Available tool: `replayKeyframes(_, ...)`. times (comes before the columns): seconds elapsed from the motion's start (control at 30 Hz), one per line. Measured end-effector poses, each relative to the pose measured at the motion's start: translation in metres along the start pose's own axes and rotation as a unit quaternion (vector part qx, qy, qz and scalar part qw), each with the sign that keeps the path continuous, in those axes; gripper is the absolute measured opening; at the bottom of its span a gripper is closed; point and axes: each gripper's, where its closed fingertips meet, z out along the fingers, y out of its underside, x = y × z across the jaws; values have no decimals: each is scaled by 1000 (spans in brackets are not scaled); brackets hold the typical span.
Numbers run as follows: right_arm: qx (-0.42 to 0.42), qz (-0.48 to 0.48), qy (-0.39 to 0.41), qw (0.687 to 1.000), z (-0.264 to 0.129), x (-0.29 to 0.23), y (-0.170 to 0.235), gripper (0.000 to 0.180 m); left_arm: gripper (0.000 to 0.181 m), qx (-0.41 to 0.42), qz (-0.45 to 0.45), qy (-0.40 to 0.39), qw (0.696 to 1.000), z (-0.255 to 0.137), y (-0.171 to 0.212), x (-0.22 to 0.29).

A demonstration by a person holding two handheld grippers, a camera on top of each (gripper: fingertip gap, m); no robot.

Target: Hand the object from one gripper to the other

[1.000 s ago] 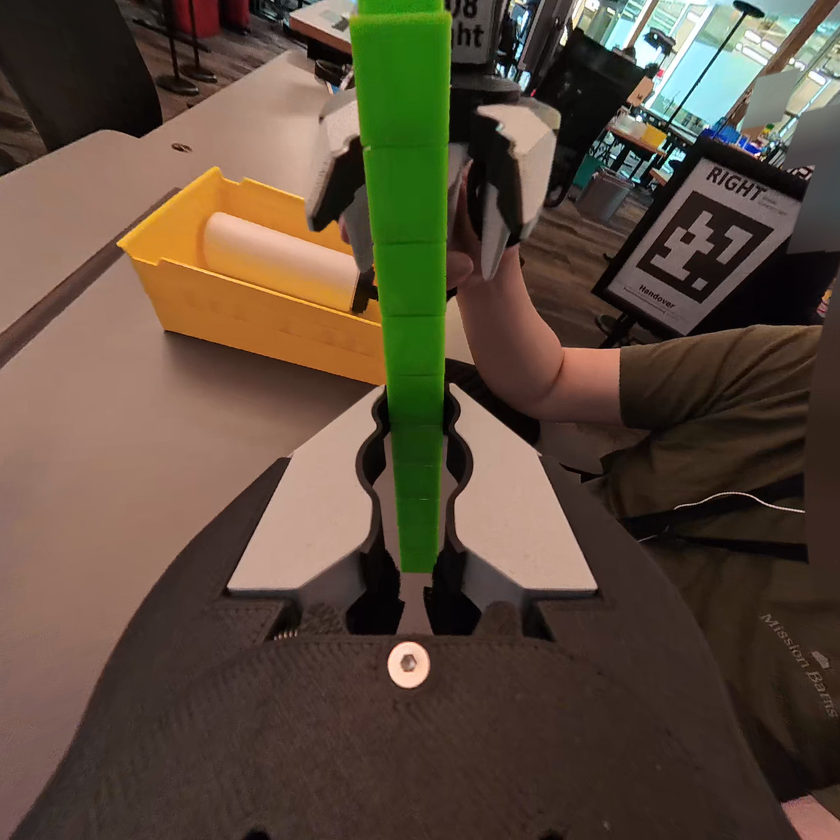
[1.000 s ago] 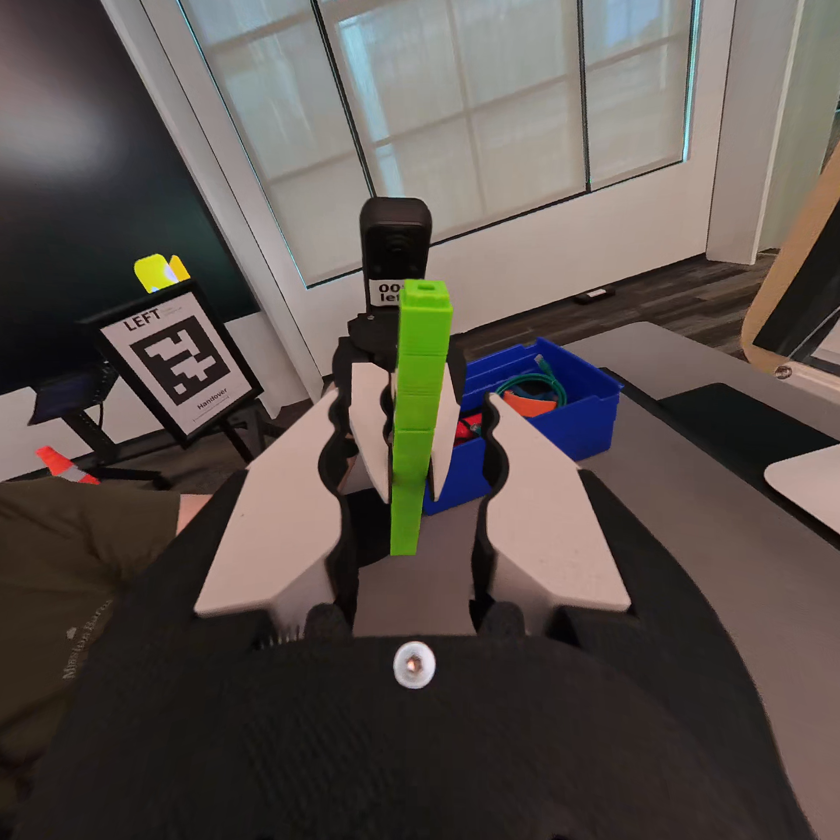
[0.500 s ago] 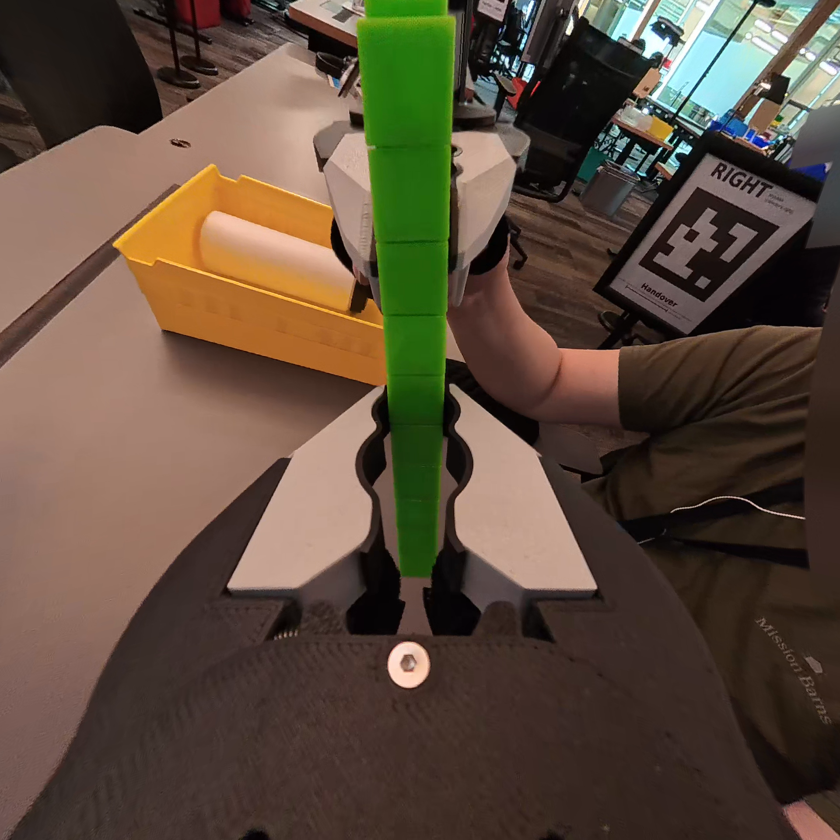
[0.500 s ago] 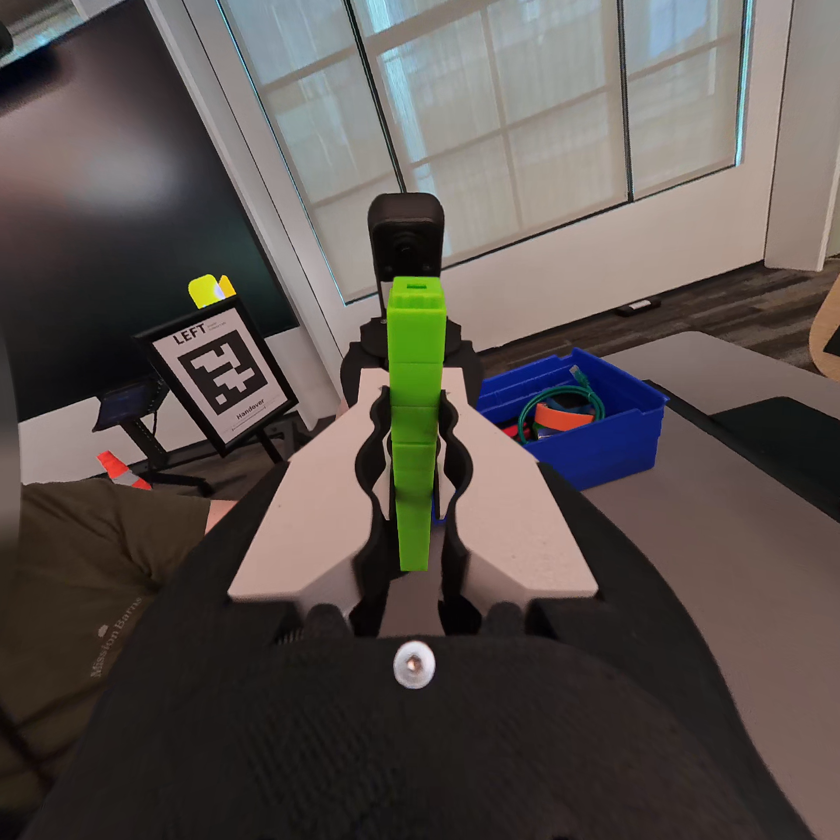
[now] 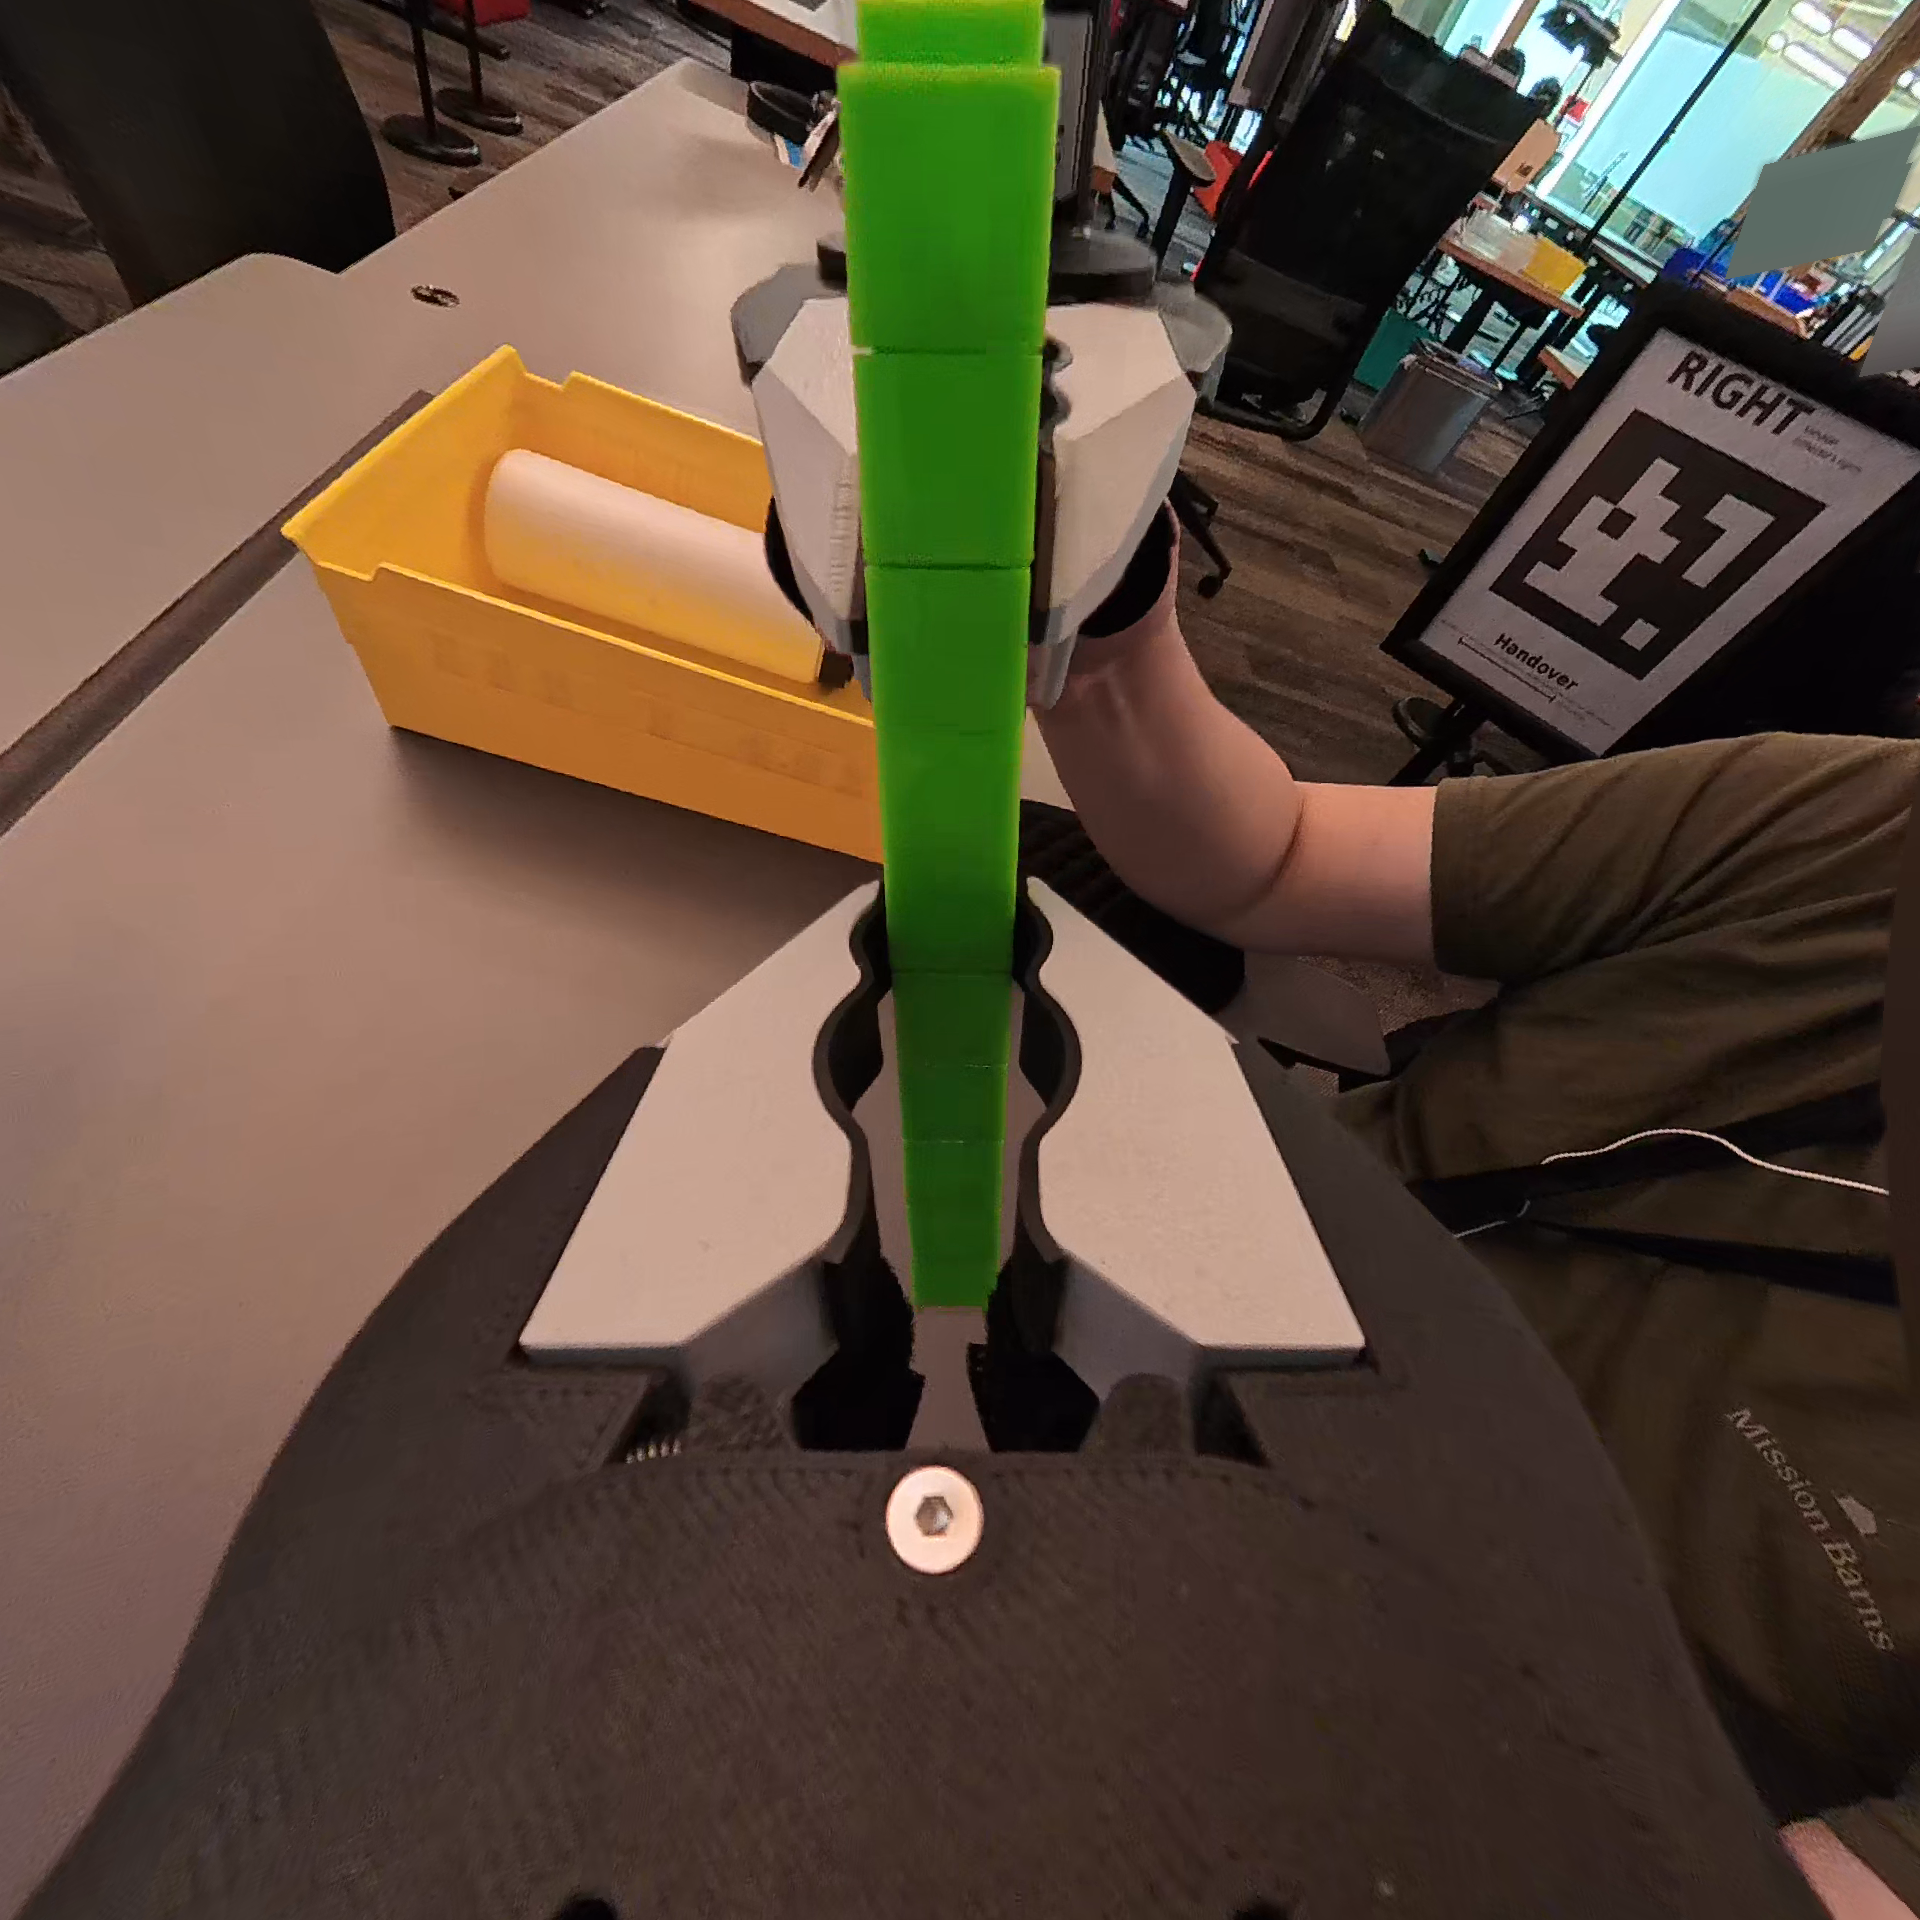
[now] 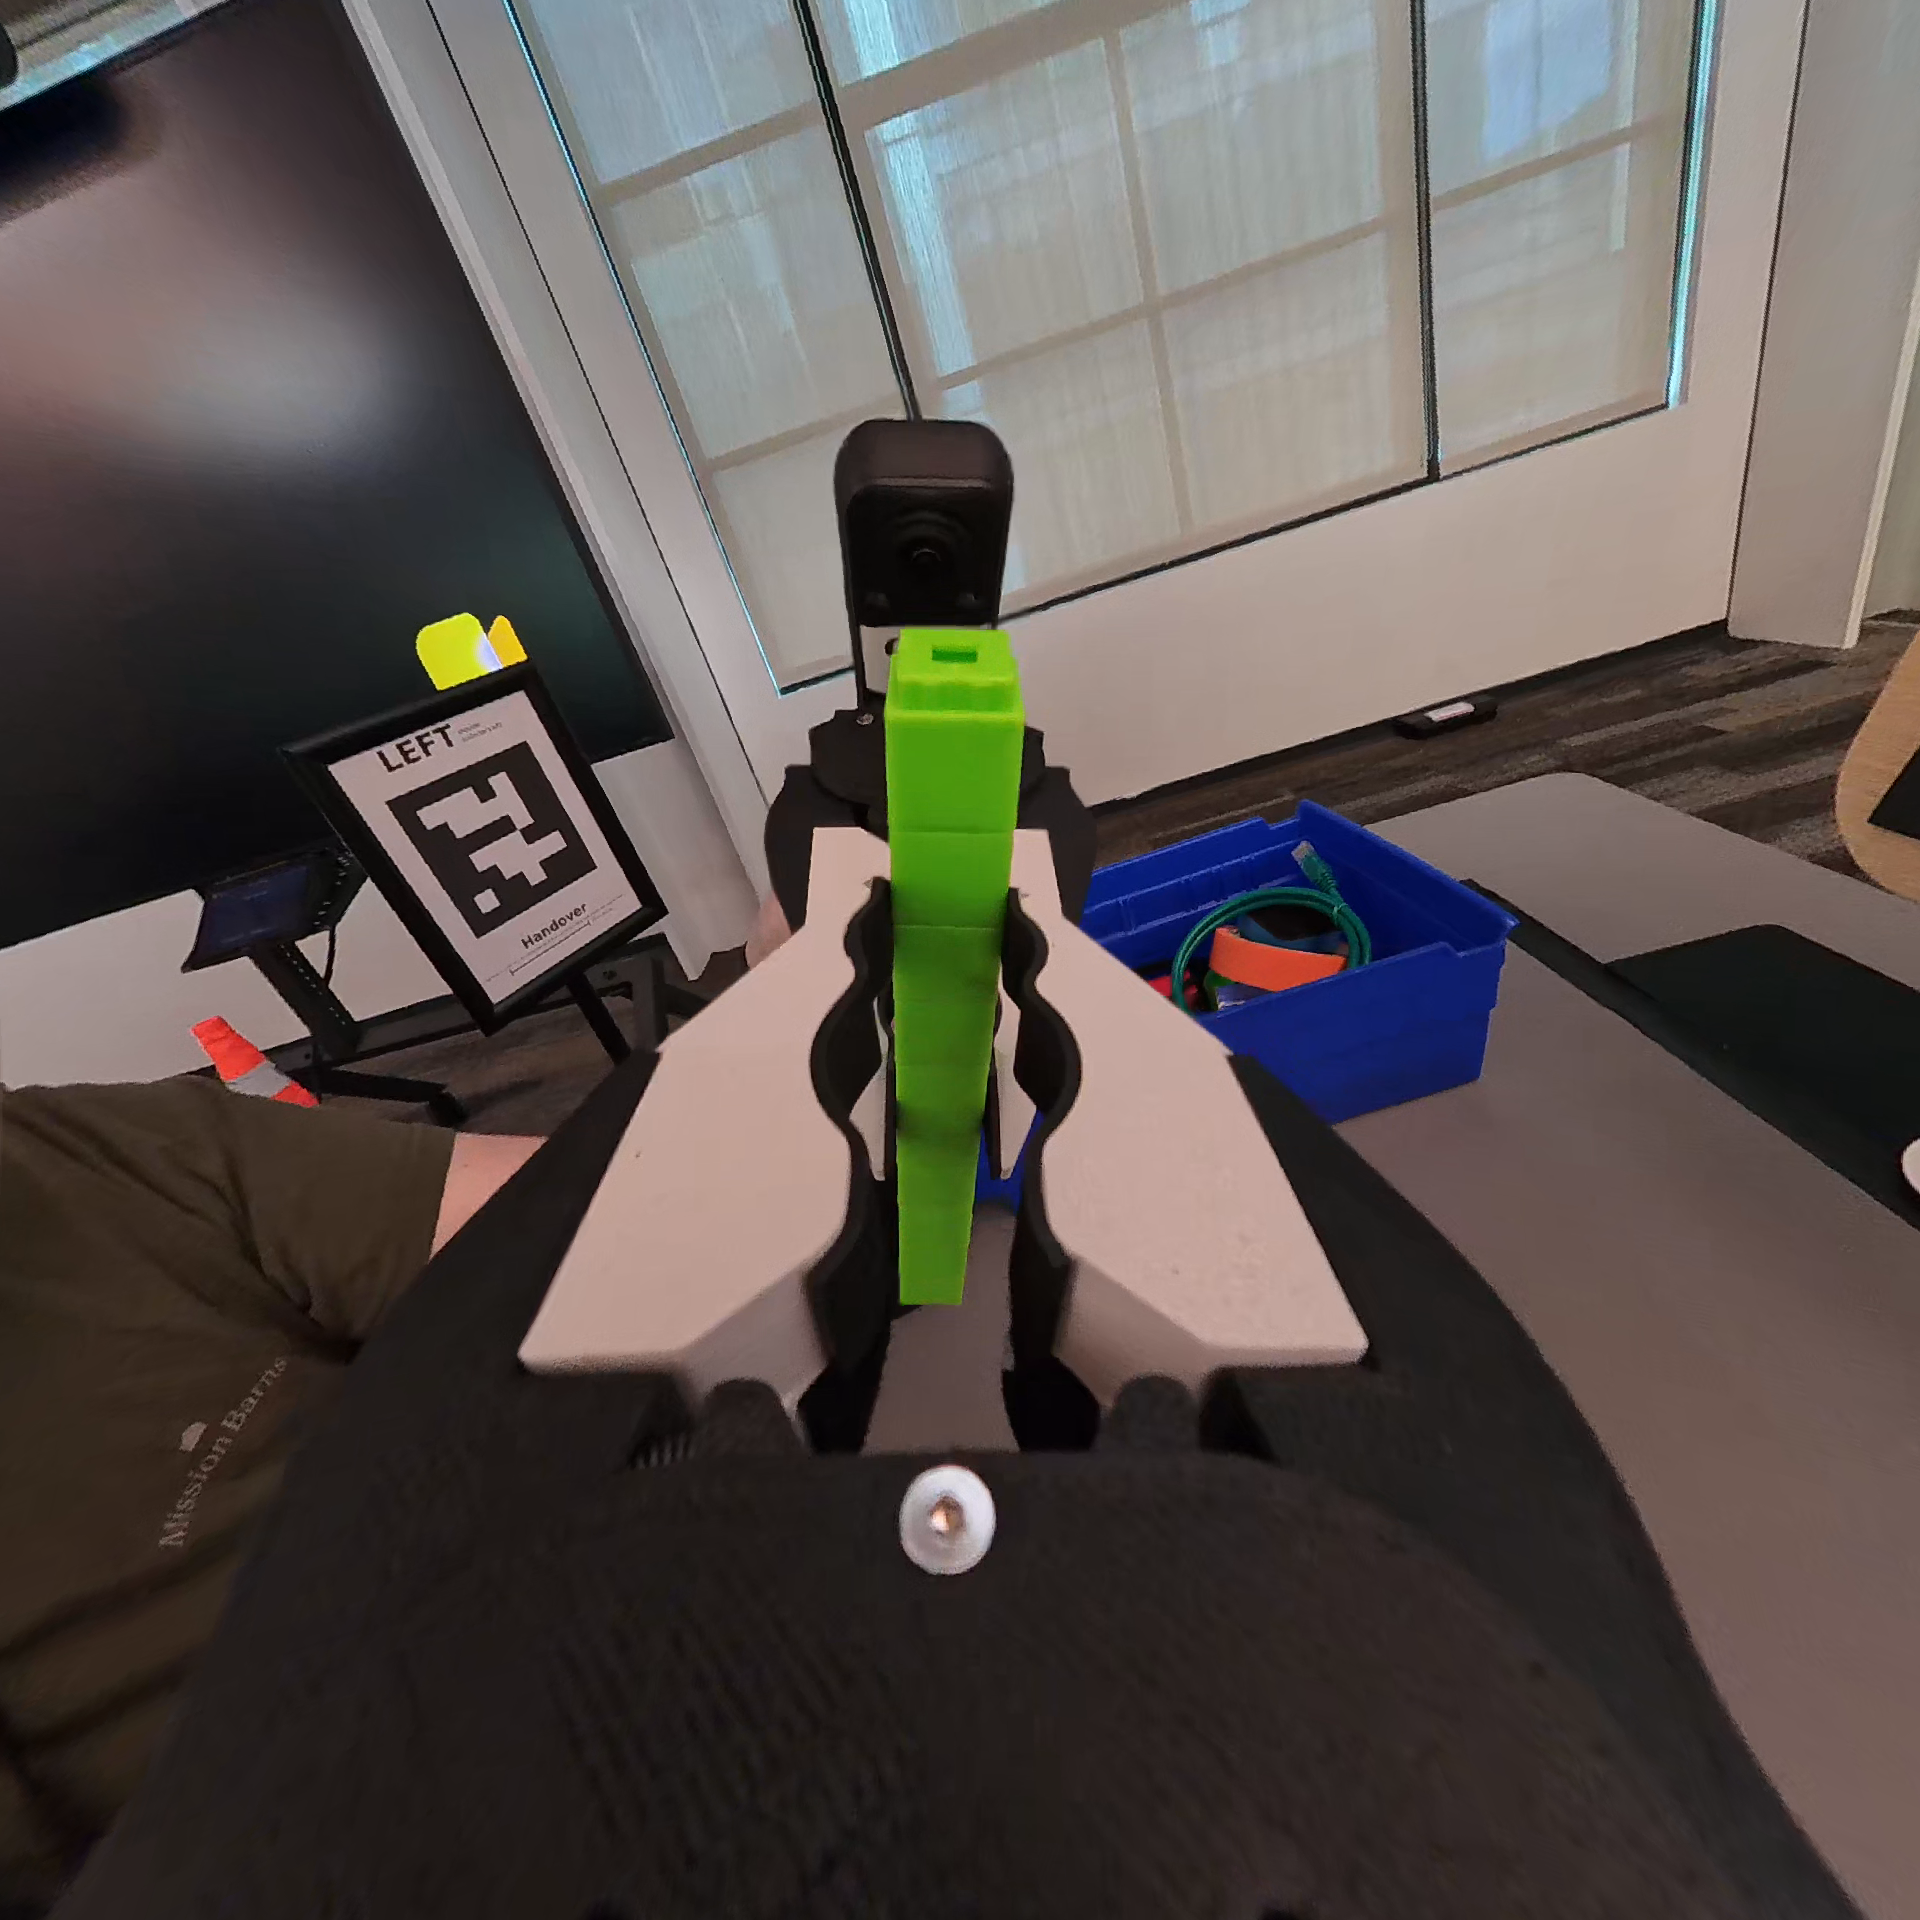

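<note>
Right wrist view: right tool (image 6: 940, 914), spread a second ago, now clenched on green block stick (image 6: 948, 935), like left tool (image 5: 951, 914).

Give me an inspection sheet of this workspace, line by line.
Surface: grey table.
Job's things: green block stick, held above the table.
Clutter: yellow bin holding a white roll; blue bin holding odds and ends.
Grippers: left gripper and right gripper both shut on the stick.
Cables: green cable in the blue bin.
Surroundings: marker signs, windows, dark screen.
</note>
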Motion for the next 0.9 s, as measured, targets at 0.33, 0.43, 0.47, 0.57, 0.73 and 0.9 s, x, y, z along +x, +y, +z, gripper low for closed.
replayKeyframes(0.33,-44,-3,-7,999,8,3,19,60,20,9,-3,-14,1000,-5,-2,-2)
replayKeyframes(0.43,-48,18,-38,998,16,1,27,33,20,4,-5,-20,1000,-7,0,-3)
replayKeyframes(0.47,-48,27,-47,997,17,1,29,22,21,3,-4,-22,1000,-7,0,-3)
replayKeyframes(0.57,-41,43,-42,997,16,8,28,19,62,14,-11,-34,999,-10,-2,-6)
replayKeyframes(0.73,52,108,57,991,-15,59,5,19,87,-18,17,-179,984,-42,11,-48)
replayKeyframes(0.9,165,251,68,951,-56,107,-2,19,88,-17,62,-243,968,-68,12,-63)
